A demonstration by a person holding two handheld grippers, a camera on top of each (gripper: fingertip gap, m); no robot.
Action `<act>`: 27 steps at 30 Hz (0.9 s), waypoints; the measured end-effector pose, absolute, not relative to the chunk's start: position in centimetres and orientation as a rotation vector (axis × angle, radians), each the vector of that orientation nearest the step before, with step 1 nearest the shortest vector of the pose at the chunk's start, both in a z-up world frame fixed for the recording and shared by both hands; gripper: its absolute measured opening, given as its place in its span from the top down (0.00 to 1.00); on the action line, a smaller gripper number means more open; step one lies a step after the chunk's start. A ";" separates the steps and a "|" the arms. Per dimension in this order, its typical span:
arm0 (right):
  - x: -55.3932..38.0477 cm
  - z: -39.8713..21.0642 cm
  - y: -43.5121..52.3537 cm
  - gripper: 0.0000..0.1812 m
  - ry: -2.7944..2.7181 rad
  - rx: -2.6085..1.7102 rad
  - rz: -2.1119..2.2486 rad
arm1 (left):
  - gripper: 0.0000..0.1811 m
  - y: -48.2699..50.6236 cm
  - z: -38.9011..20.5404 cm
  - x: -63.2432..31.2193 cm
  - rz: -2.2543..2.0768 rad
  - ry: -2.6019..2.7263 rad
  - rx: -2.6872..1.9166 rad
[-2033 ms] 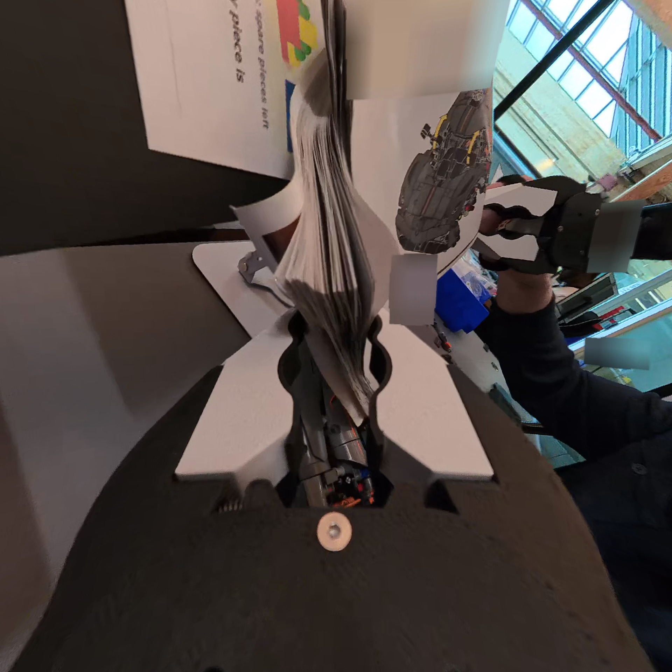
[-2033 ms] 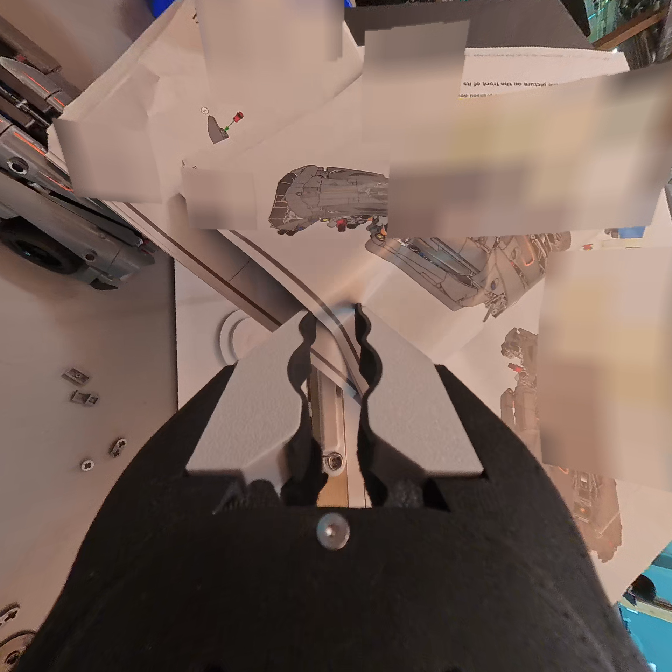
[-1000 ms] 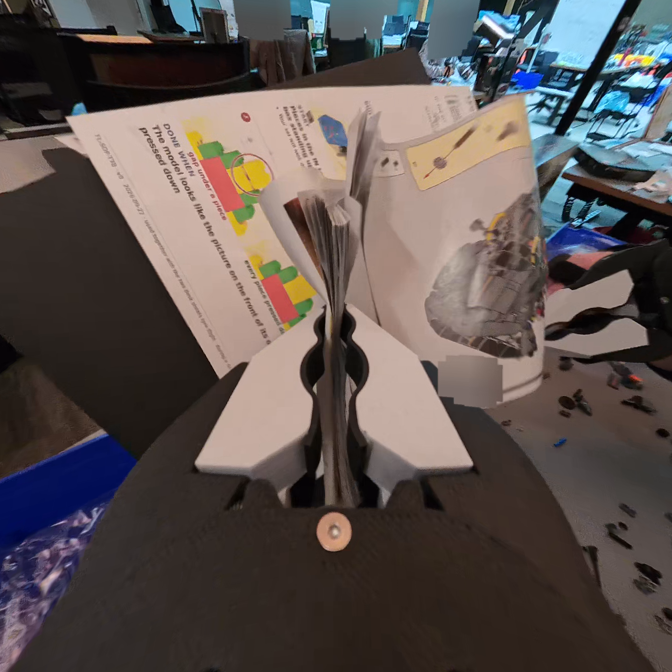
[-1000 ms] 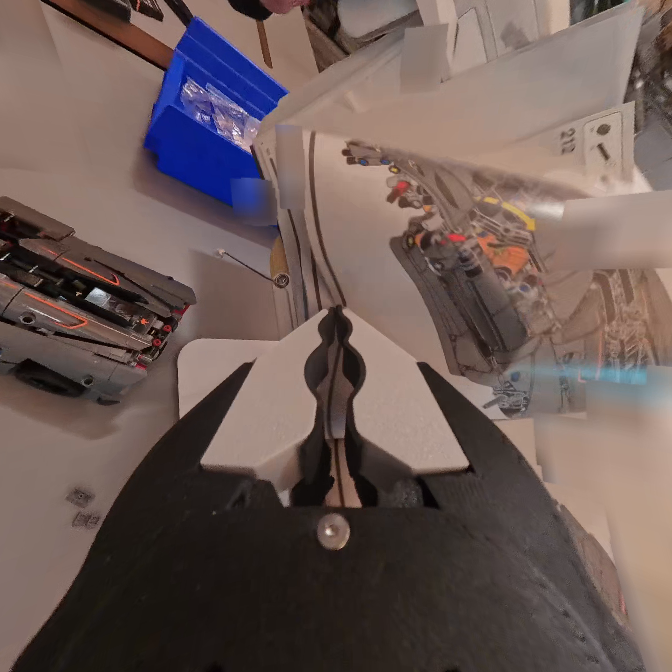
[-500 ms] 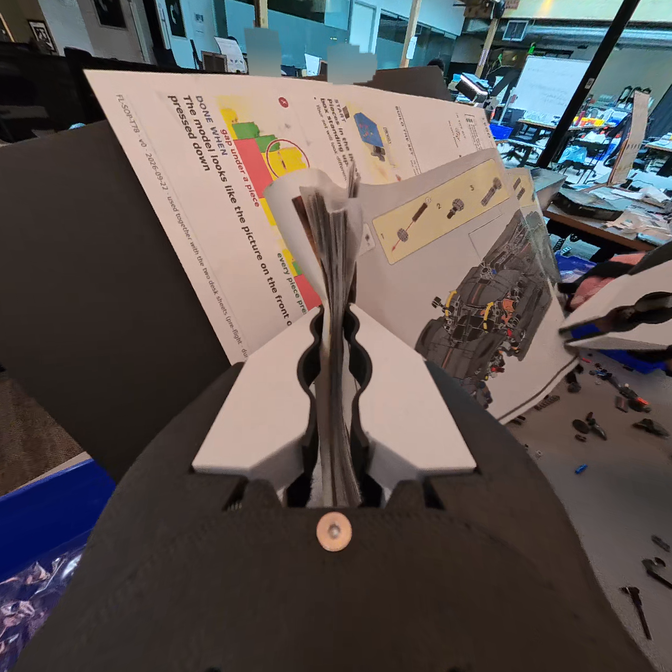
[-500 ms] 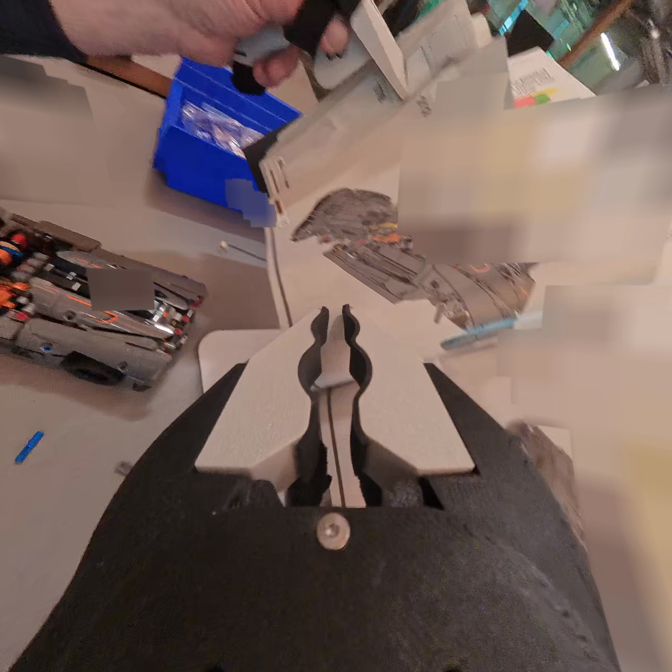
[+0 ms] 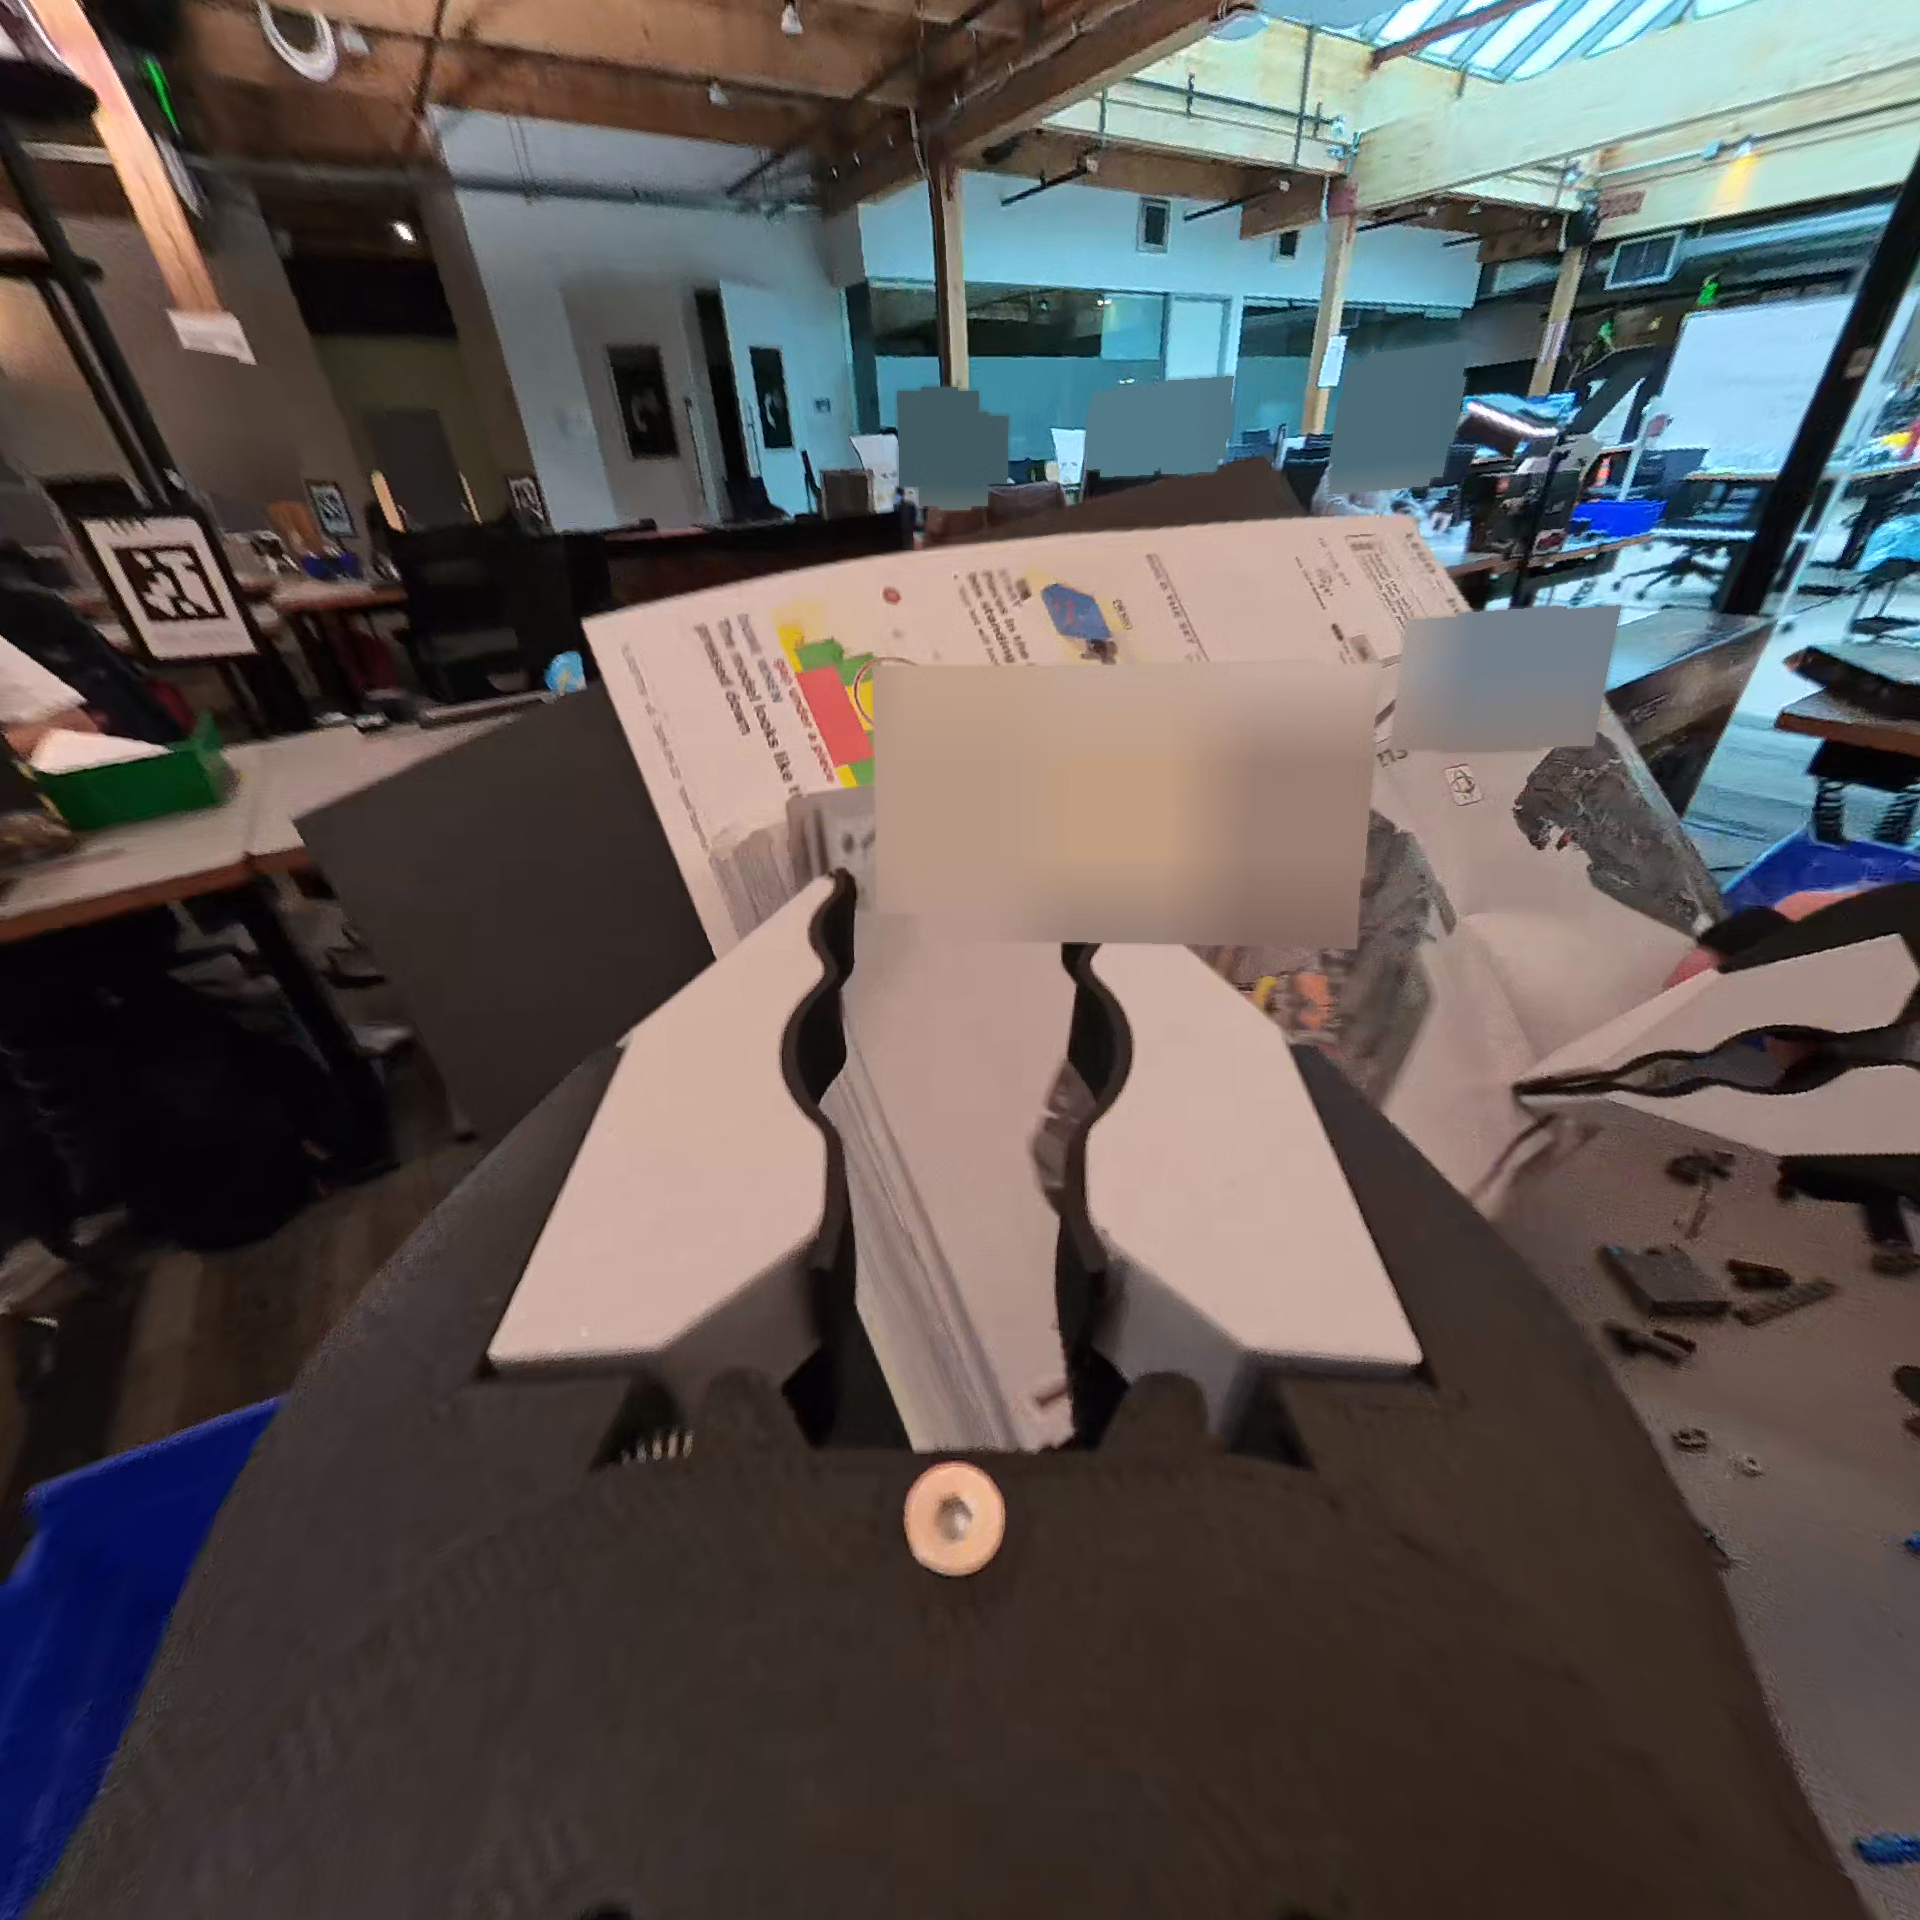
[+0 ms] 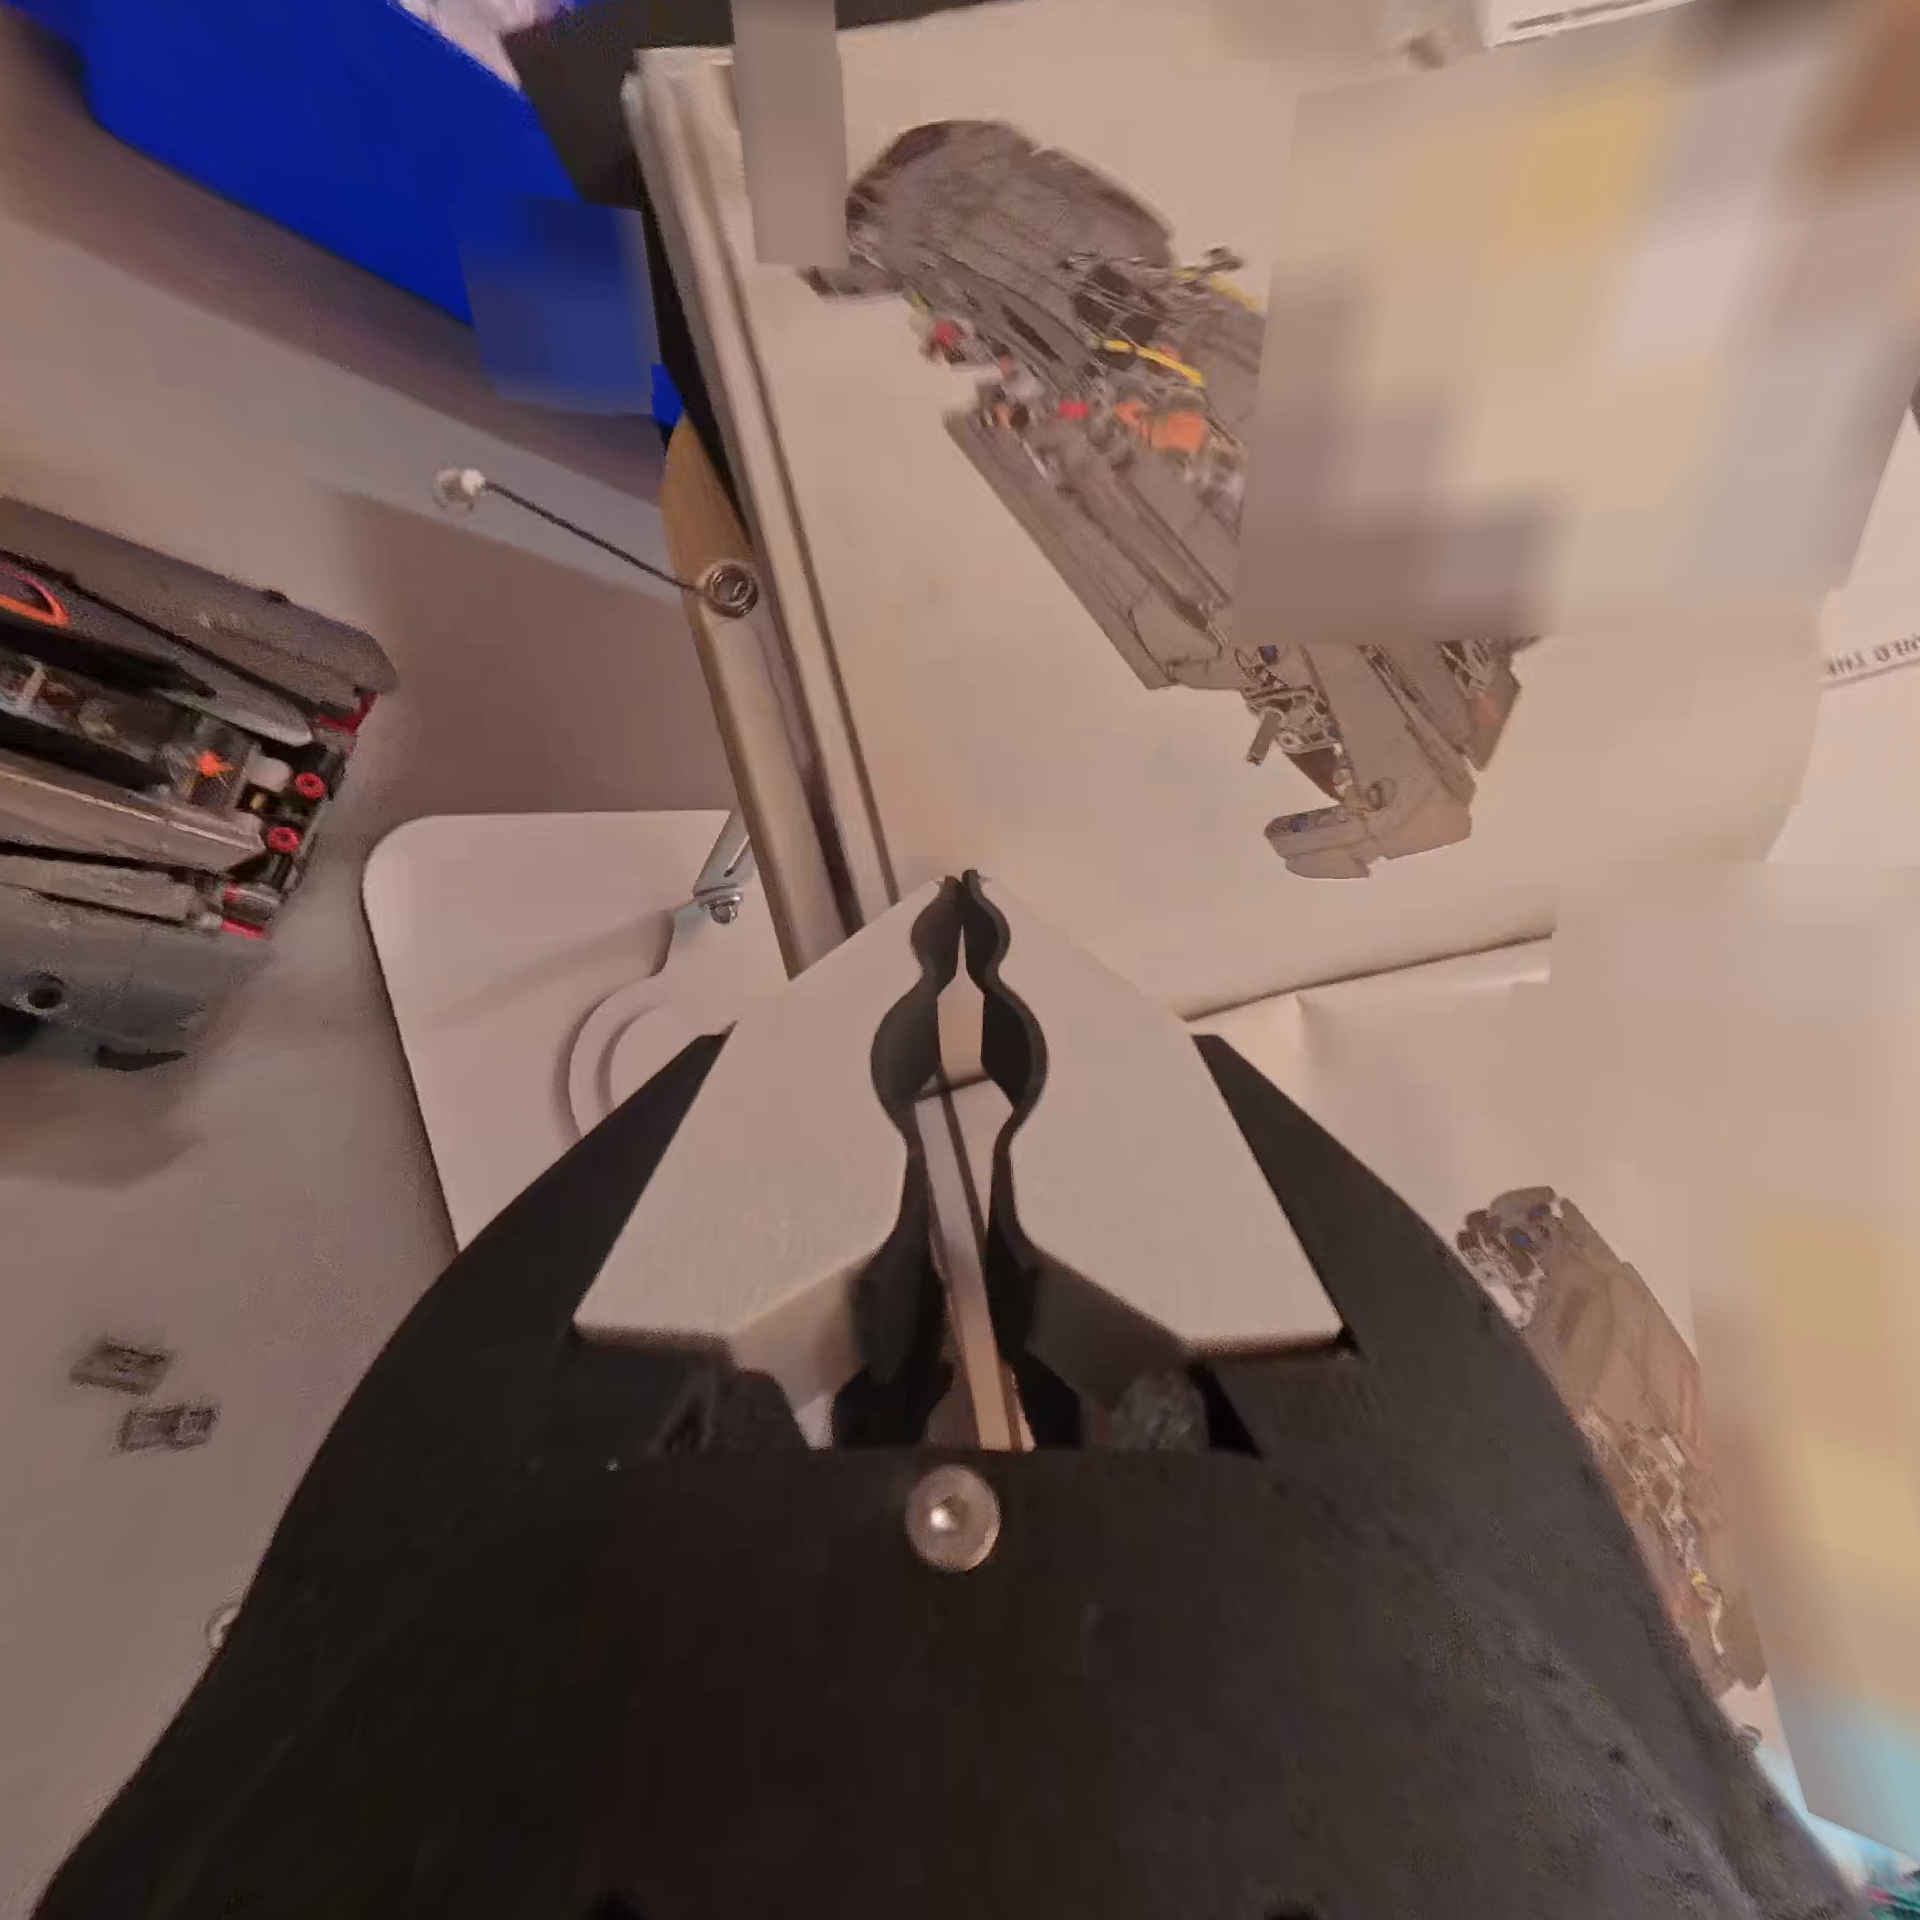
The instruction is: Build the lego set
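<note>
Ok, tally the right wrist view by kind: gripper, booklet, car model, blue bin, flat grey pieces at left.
Gripper: 1
Booklet: 1
Car model: 1
Blue bin: 1
Grey pieces: 2
Total: 6

My left gripper [image 7: 956,935] has two pale grey wedge fingers [image 7: 707,1153] with wavy black inner edges, set in a rough matte black housing with one silver screw at its centre; my right gripper [image 8: 961,883] is built the same, grainy black body, grey fingers [image 8: 1143,1174]

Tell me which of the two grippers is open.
The left gripper: its jaws stand apart around the instruction booklet. The right gripper is pinched shut on a page.
</note>
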State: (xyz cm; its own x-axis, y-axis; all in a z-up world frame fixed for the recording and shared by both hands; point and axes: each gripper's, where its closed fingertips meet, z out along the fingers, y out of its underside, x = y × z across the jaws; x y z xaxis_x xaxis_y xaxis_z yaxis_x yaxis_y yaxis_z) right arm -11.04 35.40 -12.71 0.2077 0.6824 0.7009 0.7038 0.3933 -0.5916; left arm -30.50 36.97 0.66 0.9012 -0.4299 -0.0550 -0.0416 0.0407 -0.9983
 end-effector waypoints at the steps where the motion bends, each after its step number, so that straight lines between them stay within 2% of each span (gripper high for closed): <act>1: -11.3 -13.1 35.4 1.00 -1.506 -1.296 -0.057 | 0.80 36.0 1.1 -29.9 -0.296 0.415 -1.488; 4: -11.7 -13.9 35.5 1.00 -1.514 -1.313 -0.077 | 0.82 34.4 0.1 -25.6 -0.343 0.569 -1.511; 9: -11.3 -13.5 34.9 1.00 -1.509 -1.322 -0.063 | 0.91 35.6 -5.7 -18.4 -0.284 0.815 -1.642; 15: -6.1 -12.9 35.7 0.96 -1.442 -1.407 -0.103 | 1.00 37.8 -10.5 -16.6 -0.180 0.864 -1.770; 19: -3.1 -13.5 37.2 1.00 -1.383 -1.432 -0.130 | 1.00 38.1 -12.2 -17.2 -0.222 0.822 -1.832; 27: -1.7 -14.2 38.3 1.00 -1.318 -1.475 -0.068 | 1.00 36.8 -11.7 -17.9 -0.298 0.791 -1.818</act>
